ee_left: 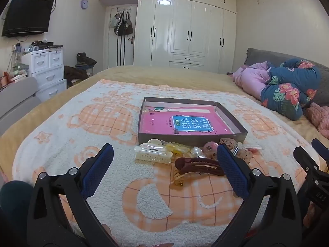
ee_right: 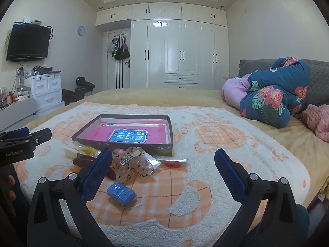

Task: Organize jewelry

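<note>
A shallow grey box [ee_left: 191,139] with a pink lining lies on the blanket; it also shows in the right wrist view [ee_right: 123,146]. In front of it lies a pile of hair accessories: a white claw clip [ee_left: 153,154], a dark red barrette [ee_left: 199,165], a pearl piece [ee_left: 195,151], a floral bow with a metal clip [ee_right: 131,162], a small blue box [ee_right: 121,193]. My left gripper [ee_left: 164,154] is open and empty, just short of the pile. My right gripper [ee_right: 163,160] is open and empty, right of the pile.
The orange-and-white blanket [ee_right: 205,144] covers a yellow bed. Folded quilts [ee_right: 271,94] lie at the right. A white drawer unit [ee_left: 46,70] and a TV [ee_left: 26,16] stand at the left, a wardrobe [ee_left: 185,35] at the back.
</note>
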`<action>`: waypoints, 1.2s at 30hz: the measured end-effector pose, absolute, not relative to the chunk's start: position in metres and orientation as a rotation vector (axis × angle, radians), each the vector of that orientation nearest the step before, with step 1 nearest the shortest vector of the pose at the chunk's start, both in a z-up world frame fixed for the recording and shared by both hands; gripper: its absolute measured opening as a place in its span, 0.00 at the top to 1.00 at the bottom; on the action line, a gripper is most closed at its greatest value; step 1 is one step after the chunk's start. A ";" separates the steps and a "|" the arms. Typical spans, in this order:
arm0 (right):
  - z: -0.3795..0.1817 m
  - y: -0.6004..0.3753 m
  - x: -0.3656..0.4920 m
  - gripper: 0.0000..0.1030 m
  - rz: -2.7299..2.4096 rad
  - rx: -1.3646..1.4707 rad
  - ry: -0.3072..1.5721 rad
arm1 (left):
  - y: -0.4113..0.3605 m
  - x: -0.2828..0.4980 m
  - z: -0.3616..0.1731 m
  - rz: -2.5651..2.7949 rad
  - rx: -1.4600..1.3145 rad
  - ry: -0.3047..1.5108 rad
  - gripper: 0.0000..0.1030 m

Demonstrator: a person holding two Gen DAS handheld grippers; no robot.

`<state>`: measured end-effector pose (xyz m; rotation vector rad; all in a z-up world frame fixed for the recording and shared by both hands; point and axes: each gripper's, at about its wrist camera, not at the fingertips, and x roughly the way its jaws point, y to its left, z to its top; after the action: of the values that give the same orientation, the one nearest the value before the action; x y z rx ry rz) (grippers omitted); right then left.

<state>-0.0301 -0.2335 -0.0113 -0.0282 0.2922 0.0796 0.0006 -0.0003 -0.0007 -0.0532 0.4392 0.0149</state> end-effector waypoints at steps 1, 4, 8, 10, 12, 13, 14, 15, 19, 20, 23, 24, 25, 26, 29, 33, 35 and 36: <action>-0.012 -0.234 -0.030 0.06 0.081 -0.026 0.296 | 0.000 0.000 -0.001 0.008 -0.061 0.437 0.11; -0.015 -0.237 -0.031 0.06 0.082 -0.026 0.297 | 0.000 0.000 -0.001 0.014 -0.059 0.431 0.11; -0.007 -0.230 -0.032 0.06 0.085 -0.036 0.300 | -0.004 -0.003 -0.001 0.020 -0.054 0.426 0.11; -0.005 -0.230 -0.034 0.06 0.091 -0.038 0.302 | 0.001 -0.004 0.002 0.014 -0.075 0.431 0.11; -0.007 -0.231 -0.031 0.06 0.090 -0.038 0.306 | 0.000 -0.006 0.003 0.013 -0.074 0.426 0.11; -0.007 -0.232 -0.033 0.06 0.093 -0.036 0.305 | 0.003 -0.003 0.002 0.012 -0.081 0.439 0.11; -0.008 -0.232 -0.033 0.06 0.094 -0.036 0.304 | 0.003 -0.003 0.001 0.013 -0.082 0.438 0.11; -0.011 -0.232 -0.032 0.06 0.094 -0.038 0.304 | 0.003 -0.004 0.002 0.013 -0.081 0.439 0.11; -0.010 -0.231 -0.033 0.06 0.094 -0.037 0.298 | 0.004 -0.004 0.002 0.015 -0.079 0.435 0.11; -0.010 -0.231 -0.033 0.06 0.096 -0.037 0.297 | 0.005 -0.003 0.002 0.016 -0.082 0.438 0.11; -0.009 -0.231 -0.034 0.06 0.101 -0.037 0.290 | 0.006 -0.003 0.002 0.016 -0.082 0.437 0.11; -0.008 -0.231 -0.035 0.06 0.101 -0.038 0.285 | 0.007 -0.003 0.002 0.015 -0.081 0.438 0.11; -0.008 -0.230 -0.036 0.06 0.101 -0.039 0.283 | 0.007 -0.003 0.002 0.016 -0.081 0.437 0.11; -0.007 -0.230 -0.036 0.06 0.101 -0.041 0.281 | 0.006 -0.002 0.002 0.016 -0.081 0.437 0.11; -0.007 -0.229 -0.037 0.06 0.103 -0.042 0.278 | 0.006 -0.002 0.003 0.017 -0.080 0.437 0.11; -0.007 -0.229 -0.038 0.06 0.103 -0.041 0.274 | 0.006 -0.002 0.003 0.015 -0.080 0.436 0.11; -0.007 -0.228 -0.039 0.06 0.101 -0.043 0.273 | 0.006 -0.002 0.006 0.014 -0.077 0.434 0.11; -0.007 -0.228 -0.039 0.06 0.102 -0.043 0.273 | 0.006 -0.002 0.007 0.014 -0.076 0.431 0.11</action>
<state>-0.0387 -0.2277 -0.0068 -0.0433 0.2727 0.1016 -0.0024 0.0059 0.0074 -0.0760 0.4311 0.0137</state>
